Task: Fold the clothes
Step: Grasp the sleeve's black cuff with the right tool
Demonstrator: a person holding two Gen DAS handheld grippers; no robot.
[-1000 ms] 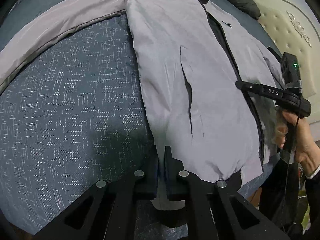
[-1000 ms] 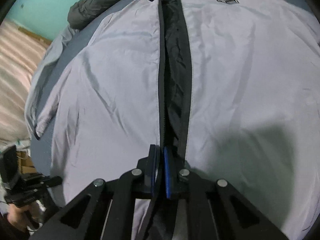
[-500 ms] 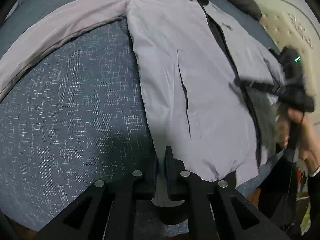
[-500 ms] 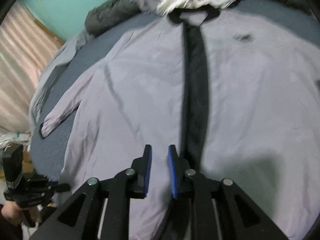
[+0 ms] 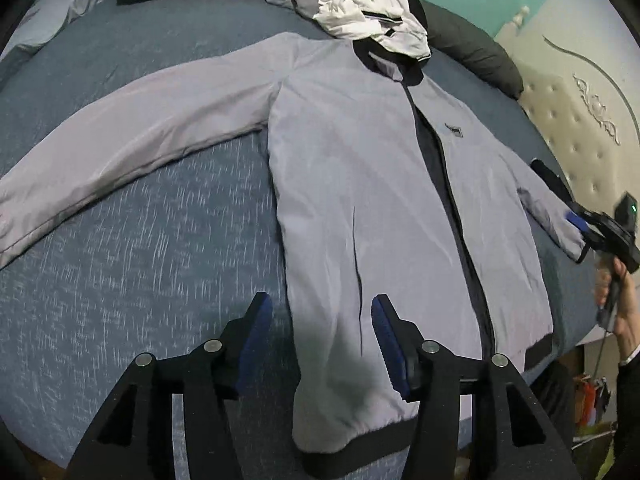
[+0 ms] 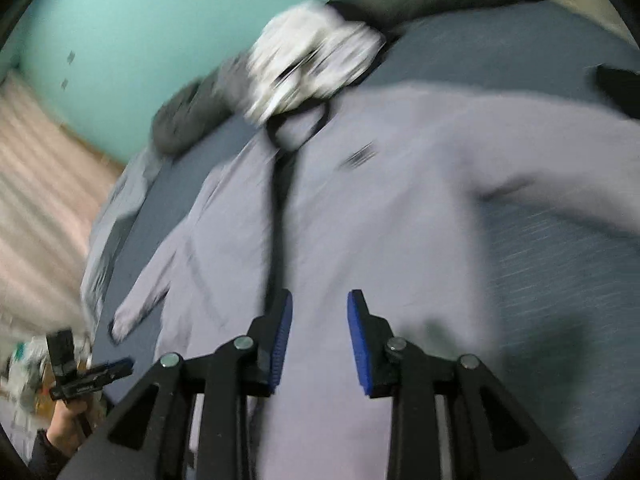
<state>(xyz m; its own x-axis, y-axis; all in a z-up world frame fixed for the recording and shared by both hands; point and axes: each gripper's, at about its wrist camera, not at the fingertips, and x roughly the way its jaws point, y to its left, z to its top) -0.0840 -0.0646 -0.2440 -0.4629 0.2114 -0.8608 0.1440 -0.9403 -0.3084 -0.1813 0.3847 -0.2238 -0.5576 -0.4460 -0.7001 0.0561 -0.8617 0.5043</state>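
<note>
A pale grey jacket point(image 5: 360, 184) with black collar, hem and open zip lies flat, front up, sleeves spread, on the blue bedspread point(image 5: 140, 260). The left gripper point(image 5: 322, 336) hangs above its hem and the right gripper point(image 6: 319, 332) above its front; both are opening, holding nothing.

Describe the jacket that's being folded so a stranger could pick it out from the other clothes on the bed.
Start at the blue bed. Spread flat across its middle, sleeves out, lies the light grey jacket, front open along a dark zip strip. Unlike the crumpled white and grey clothes piled at its collar, it has a black collar, a black hem band and a small dark chest logo.
</note>
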